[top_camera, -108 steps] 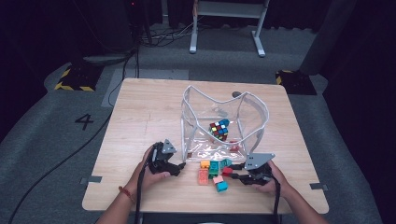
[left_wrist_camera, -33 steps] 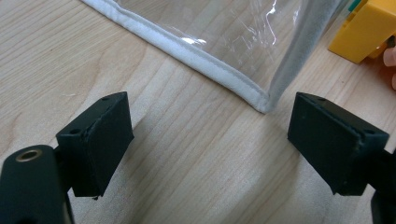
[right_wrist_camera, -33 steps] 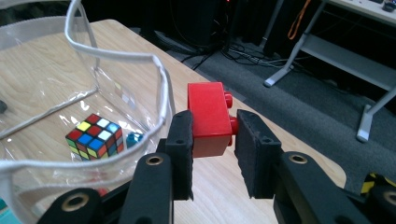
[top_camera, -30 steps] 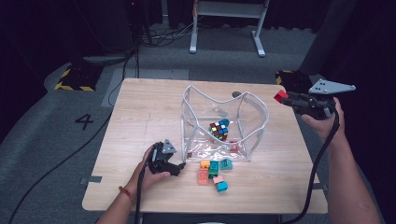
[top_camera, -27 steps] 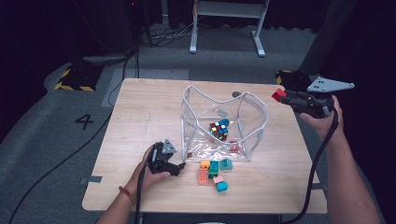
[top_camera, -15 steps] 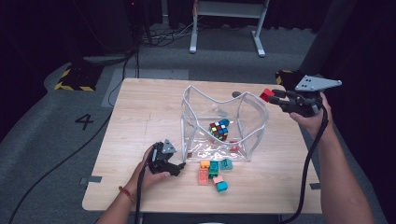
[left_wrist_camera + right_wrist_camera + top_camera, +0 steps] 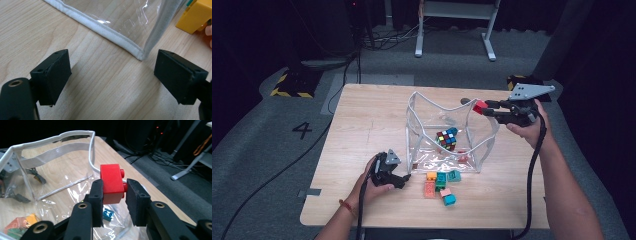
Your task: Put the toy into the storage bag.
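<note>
1. High view: my right gripper [image 7: 490, 109] sits right of centre, clenched on a red brick [image 7: 480, 106] at the right rim of the clear bag [image 7: 447, 131]. A puzzle cube [image 7: 447, 138] lies inside the bag. My left gripper [image 7: 393, 176] rests on the table [image 7: 362, 120] at lower centre, just beside the bag's near-left corner. Loose bricks [image 7: 440, 183] lie in front of the bag.
2. Left gripper view: jaws wide apart, nothing between them. The bag's white-seamed corner [image 7: 142, 56] sits just ahead, at centre right. A yellow brick [image 7: 193, 16] shows at the upper right edge.
3. Right gripper view: the red brick [image 7: 112, 183] is pinched between the pads [image 7: 97, 192] at centre frame, studs facing right. The bag mouth [image 7: 50, 138] opens in the upper left.
4. My call: carry the brick further over the rim, past the seam, before releasing, so it drops in rather than catching the floppy edge. Pinning the near corner with the left gripper should help keep the mouth open.
</note>
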### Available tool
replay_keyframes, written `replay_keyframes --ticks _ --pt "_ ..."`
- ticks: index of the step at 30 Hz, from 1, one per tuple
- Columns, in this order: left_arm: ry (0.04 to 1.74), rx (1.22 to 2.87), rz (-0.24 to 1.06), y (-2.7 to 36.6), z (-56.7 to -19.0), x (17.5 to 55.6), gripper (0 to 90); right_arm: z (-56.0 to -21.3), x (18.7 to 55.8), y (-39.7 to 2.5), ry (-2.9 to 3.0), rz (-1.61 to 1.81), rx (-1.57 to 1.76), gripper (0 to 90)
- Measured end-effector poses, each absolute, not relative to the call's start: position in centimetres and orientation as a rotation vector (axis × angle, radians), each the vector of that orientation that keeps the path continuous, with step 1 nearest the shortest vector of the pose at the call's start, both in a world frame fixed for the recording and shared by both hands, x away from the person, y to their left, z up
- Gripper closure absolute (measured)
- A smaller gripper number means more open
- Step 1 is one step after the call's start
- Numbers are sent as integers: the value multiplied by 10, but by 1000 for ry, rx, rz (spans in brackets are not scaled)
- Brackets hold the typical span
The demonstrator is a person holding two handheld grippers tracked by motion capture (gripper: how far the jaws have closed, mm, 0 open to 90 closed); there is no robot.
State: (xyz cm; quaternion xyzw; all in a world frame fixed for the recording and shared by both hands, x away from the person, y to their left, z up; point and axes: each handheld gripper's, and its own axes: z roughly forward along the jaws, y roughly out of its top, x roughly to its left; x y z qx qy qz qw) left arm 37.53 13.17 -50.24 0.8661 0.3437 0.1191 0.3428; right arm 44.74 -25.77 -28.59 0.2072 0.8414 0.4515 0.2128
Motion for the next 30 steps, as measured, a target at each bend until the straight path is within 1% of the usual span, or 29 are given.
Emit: replay_keyframes --ticks 19,30 --pt "894 2252 310 132 -502 375 141 -311 463 -219 2509 1138 485 680" --pt "893 2252 310 132 -502 375 141 -320 488 -214 2611 988 487 680"
